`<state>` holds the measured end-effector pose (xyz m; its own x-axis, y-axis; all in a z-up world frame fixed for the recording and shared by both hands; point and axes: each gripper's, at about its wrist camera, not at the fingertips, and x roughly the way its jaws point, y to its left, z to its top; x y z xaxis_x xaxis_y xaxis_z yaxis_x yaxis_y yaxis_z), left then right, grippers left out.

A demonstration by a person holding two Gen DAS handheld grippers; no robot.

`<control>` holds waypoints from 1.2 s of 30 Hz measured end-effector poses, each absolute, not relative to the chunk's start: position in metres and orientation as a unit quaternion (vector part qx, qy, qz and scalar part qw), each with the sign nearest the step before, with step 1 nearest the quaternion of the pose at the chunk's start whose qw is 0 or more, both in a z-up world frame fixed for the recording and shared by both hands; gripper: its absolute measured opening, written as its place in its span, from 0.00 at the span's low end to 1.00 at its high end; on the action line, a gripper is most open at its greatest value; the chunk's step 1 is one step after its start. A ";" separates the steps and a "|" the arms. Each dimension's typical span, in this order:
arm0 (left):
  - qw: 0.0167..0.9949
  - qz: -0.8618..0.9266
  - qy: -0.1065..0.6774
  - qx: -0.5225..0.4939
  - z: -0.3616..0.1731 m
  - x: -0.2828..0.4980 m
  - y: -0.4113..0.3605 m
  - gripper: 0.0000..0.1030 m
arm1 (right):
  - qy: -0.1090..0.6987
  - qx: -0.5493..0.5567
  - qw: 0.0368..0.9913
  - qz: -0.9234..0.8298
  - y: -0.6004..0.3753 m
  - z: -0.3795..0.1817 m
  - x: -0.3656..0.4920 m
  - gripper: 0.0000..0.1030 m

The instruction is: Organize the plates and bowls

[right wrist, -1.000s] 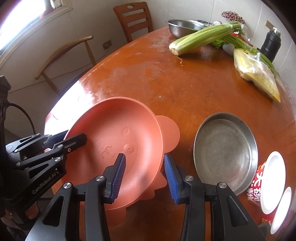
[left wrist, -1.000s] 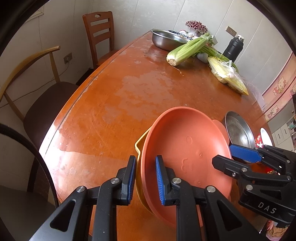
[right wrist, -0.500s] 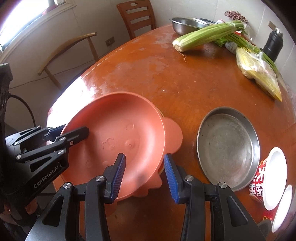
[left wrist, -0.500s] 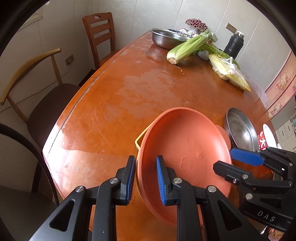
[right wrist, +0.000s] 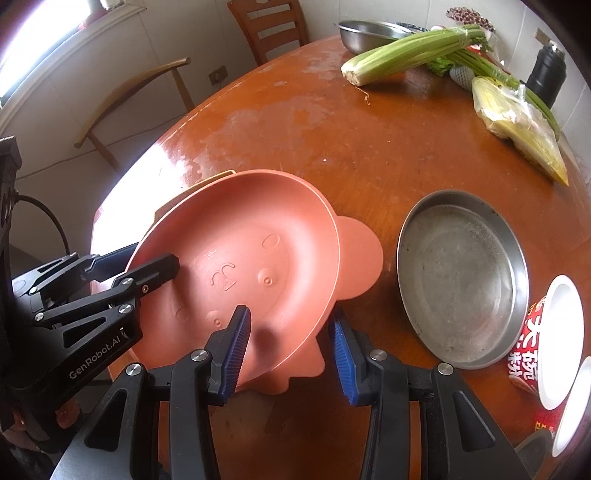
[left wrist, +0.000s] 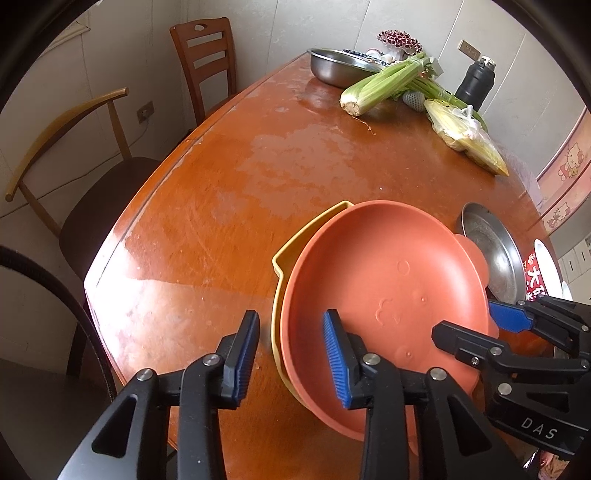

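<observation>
A salmon-pink plate with an embossed face (left wrist: 384,291) (right wrist: 243,269) lies on a yellow dish (left wrist: 295,243) (right wrist: 207,182) at the near edge of the wooden table (left wrist: 229,192). My left gripper (left wrist: 291,354) is open, its jaws astride the left rims of both dishes without clamping; it also shows in the right wrist view (right wrist: 133,264). My right gripper (right wrist: 288,354) is open, its jaws astride the pink plate's near right rim; it shows in the left wrist view (left wrist: 469,325). A round steel pan (right wrist: 461,277) (left wrist: 495,254) lies to the right.
A red-and-white instant noodle cup (right wrist: 546,332) lies at the right edge. Celery (right wrist: 410,48), a bag of corn (right wrist: 517,125), a steel bowl (right wrist: 365,33) and a dark bottle (right wrist: 550,74) stand at the far end. Two chairs (left wrist: 203,70) (left wrist: 85,192) stand at the left.
My left gripper opened wider, releasing the pink plate's left rim. The plate settled down onto the yellow dish. My right gripper stayed open around the near rim.
</observation>
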<state>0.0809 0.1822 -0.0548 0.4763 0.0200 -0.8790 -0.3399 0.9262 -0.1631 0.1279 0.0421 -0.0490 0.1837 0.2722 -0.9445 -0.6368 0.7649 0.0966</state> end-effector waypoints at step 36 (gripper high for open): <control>0.884 0.089 0.444 -0.115 0.018 0.090 0.135 0.37 | 0.500 -0.072 0.812 0.291 -0.039 0.021 0.126 0.44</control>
<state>0.0896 0.1346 0.0180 0.5893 0.0545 -0.8061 -0.2594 0.9577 -0.1249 0.1257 -0.0386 0.0213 0.3305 0.4003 -0.8547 -0.5447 0.8204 0.1737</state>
